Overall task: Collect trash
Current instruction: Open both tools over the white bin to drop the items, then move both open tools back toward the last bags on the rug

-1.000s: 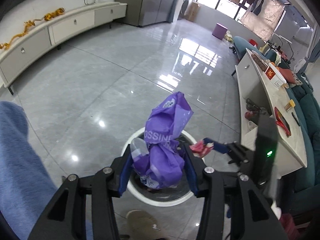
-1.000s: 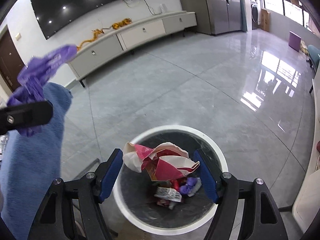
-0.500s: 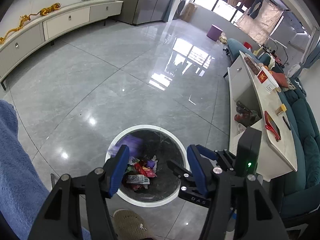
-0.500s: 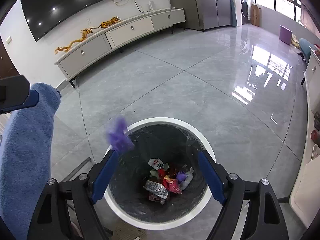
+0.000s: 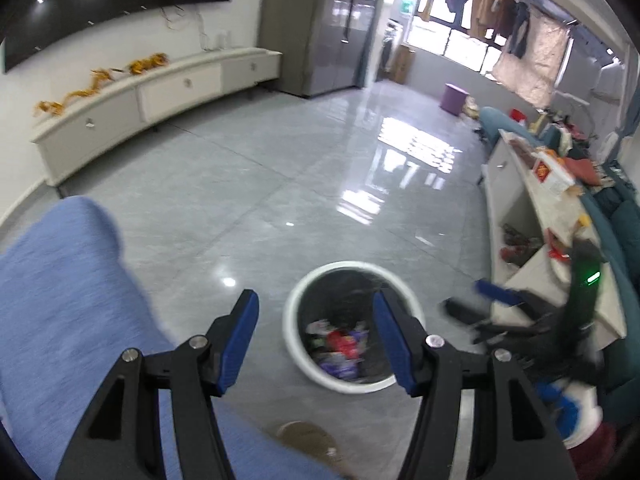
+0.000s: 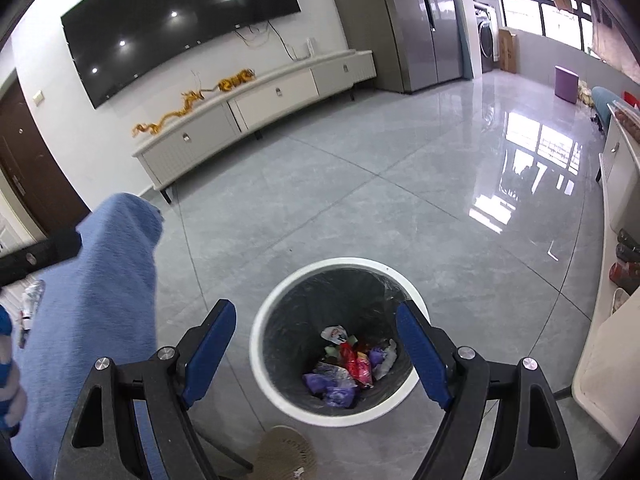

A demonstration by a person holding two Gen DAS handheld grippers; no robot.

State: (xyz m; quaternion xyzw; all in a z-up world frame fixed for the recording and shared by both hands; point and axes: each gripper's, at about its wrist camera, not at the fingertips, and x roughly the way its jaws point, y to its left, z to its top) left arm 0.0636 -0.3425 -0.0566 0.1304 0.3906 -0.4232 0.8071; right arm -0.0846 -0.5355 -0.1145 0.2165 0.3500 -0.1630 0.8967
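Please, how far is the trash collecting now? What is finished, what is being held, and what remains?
Done: colourful wrappers and purple plastic lie at the bottom of the round white trash bin with a dark liner. In hand: nothing; the left gripper and the right gripper are both open and empty above the bin. Left: cluttered items on the long white counter may be trash, but I cannot tell.

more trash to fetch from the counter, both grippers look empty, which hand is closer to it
Probably right. In the left wrist view the right gripper hangs open beside the counter; the left gripper is open above the bin.
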